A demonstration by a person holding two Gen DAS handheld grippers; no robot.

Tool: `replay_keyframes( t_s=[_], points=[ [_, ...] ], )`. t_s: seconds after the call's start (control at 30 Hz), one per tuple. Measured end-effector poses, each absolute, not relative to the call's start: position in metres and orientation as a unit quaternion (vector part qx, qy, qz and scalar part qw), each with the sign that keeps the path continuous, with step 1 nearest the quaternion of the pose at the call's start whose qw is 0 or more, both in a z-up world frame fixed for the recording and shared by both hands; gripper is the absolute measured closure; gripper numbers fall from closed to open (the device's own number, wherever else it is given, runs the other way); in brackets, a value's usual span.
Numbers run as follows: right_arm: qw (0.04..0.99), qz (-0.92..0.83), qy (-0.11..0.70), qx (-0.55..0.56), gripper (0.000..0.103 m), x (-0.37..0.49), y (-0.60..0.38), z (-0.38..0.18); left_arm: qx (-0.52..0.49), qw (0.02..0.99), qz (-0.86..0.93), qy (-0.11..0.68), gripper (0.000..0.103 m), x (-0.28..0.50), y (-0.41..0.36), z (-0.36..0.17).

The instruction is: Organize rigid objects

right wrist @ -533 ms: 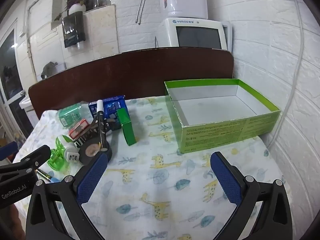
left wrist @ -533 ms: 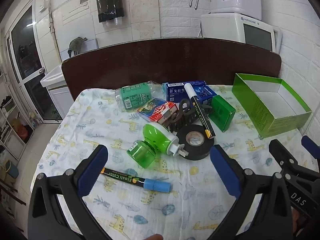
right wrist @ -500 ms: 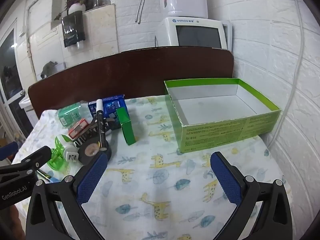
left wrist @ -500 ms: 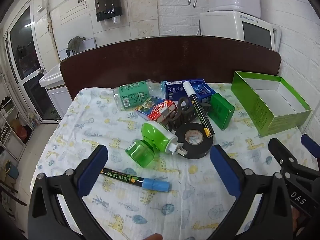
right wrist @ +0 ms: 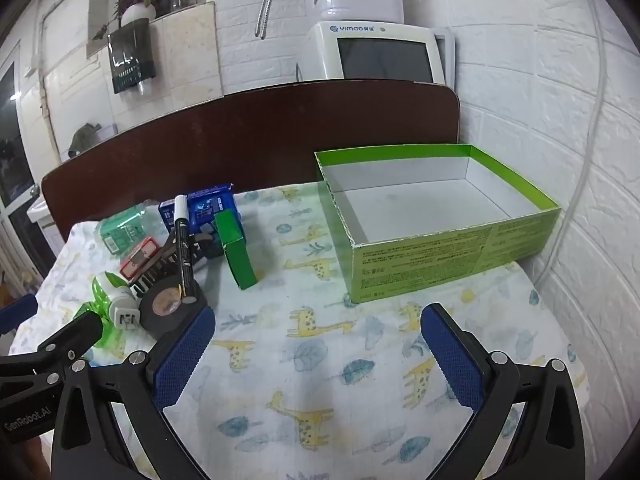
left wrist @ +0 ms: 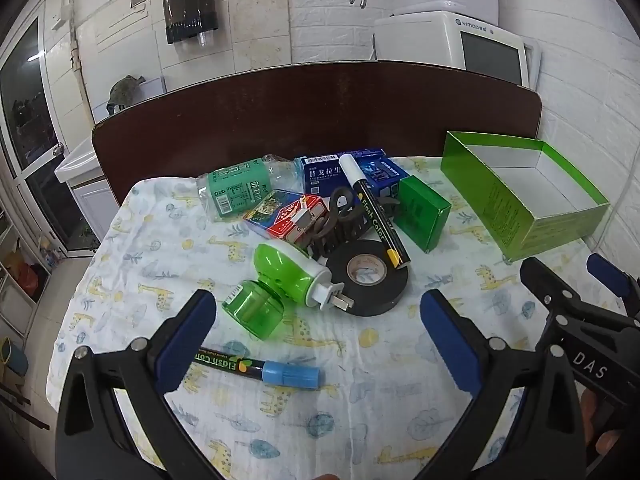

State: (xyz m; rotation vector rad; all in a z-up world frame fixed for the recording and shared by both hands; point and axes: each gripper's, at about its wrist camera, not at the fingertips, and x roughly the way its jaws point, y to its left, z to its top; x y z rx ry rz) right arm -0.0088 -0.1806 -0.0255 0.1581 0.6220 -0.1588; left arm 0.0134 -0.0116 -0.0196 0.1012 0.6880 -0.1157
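L gripper point(left wrist: 318, 334) is hanging wide open over the giraffe-print cloth point(left wrist: 384, 376), nothing btwn the pads. Blue-capped marker point(left wrist: 260, 368) is lying just inside its L finger, partly hidden under it. Straight ahead btwn the fingers: green plug-in vaporizer point(left wrist: 280, 280) lying on its side, prongs touching the black tape roll point(left wrist: 368, 278). Beyond those, the pile: green packet point(left wrist: 236, 190), red/blue card box point(left wrist: 286, 216), dark hair claw point(left wrist: 340, 216), blue box point(left wrist: 348, 170), white-tipped marker point(left wrist: 374, 212) resting across claw and tape, small green box point(left wrist: 424, 212). Open green tray box point(left wrist: 492, 196) is sitting far ahead-right of the L gripper, apart from the pile.

R gripper point(right wrist: 318, 346) is also hanging wide open, holding nothing, only cloth btwn pads. Tape roll is just beside its L finger; tray box is ahead, slightly right, empty inside.
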Motion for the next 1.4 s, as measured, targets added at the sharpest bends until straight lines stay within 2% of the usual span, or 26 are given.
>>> replay_keyframes(
  t_s=[1.4],
  points=[
    [0.947,-0.042,0.308,0.075,0.001,0.0,-0.162,-0.024,0.014,0.929,-0.073,0.362,0.004,0.025,0.017,-0.029]
  ],
)
